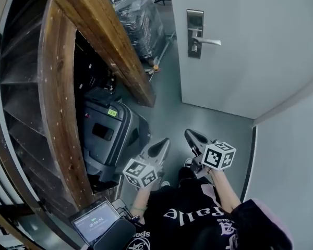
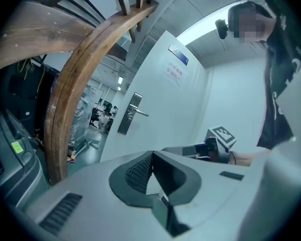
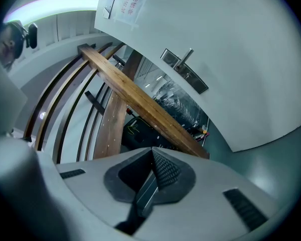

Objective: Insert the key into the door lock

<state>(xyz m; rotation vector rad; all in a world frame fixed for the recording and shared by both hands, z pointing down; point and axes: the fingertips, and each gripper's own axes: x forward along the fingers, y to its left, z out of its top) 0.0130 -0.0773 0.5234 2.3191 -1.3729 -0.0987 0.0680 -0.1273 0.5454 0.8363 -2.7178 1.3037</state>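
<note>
The door lock [image 1: 195,34], a tall metal plate with a lever handle [image 1: 209,41], sits on the pale door [image 1: 261,61] in the upper right of the head view, well apart from both grippers, which are held low in the centre of the frame over the grey floor [image 1: 208,120]. The left gripper [image 1: 160,146] has its jaws pressed together at the tips, and its own view shows nothing between them but a small pale gap further back. The right gripper [image 1: 194,137] just beside it is also closed tip to tip; a flat grey strip shows behind the tips in its own view, and whether that is the key cannot be told. Both point roughly up-frame toward the door. In the left gripper view the lock plate lies left of centre, with a printed notice [image 2: 174,72] higher on the door. A curved wooden stair beam [image 1: 101,40] runs diagonally across the upper left of the head view, with a grey machine [image 1: 112,134] bearing a green label beneath it, a plastic-wrapped stack [image 1: 138,12] at top centre, and a laptop screen [image 1: 96,220] at the lower left.
</note>
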